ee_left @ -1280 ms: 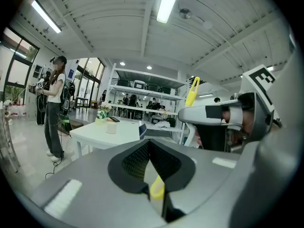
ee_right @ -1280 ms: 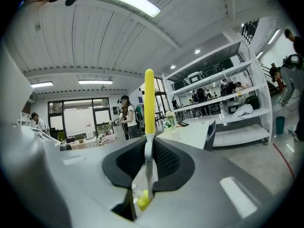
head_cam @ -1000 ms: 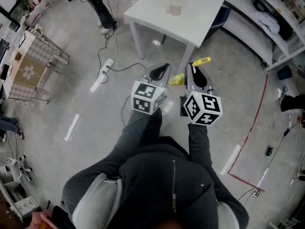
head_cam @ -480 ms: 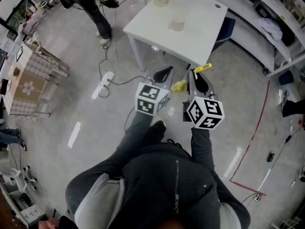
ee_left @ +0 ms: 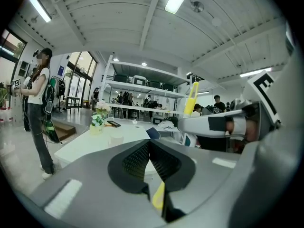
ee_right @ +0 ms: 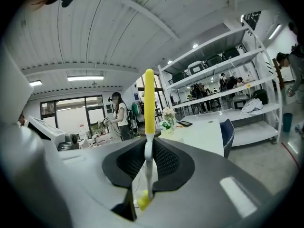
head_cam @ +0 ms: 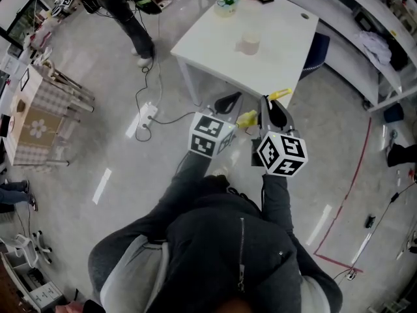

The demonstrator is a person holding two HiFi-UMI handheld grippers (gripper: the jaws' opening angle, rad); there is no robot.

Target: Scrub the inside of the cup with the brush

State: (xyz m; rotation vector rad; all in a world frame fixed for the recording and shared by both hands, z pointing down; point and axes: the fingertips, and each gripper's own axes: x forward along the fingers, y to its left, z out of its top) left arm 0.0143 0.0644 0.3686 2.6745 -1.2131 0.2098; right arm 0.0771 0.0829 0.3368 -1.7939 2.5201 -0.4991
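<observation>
Far ahead on the white table sat the cup, well apart from both grippers. Right gripper was clamped on the yellow brush, probably pre-gripped for scrubbing. Left gripper was fully closed and empty, likely free to steady the cup.

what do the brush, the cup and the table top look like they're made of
Brush: the handle looks like smooth yellow plastic, evenly bright with a slight sheen; the thin pale neck could be plastic or wire.
Cup: pale beige and matte; paper or plastic, too small to tell.
Table: flat, even white top, probably laminate or painted board.
</observation>
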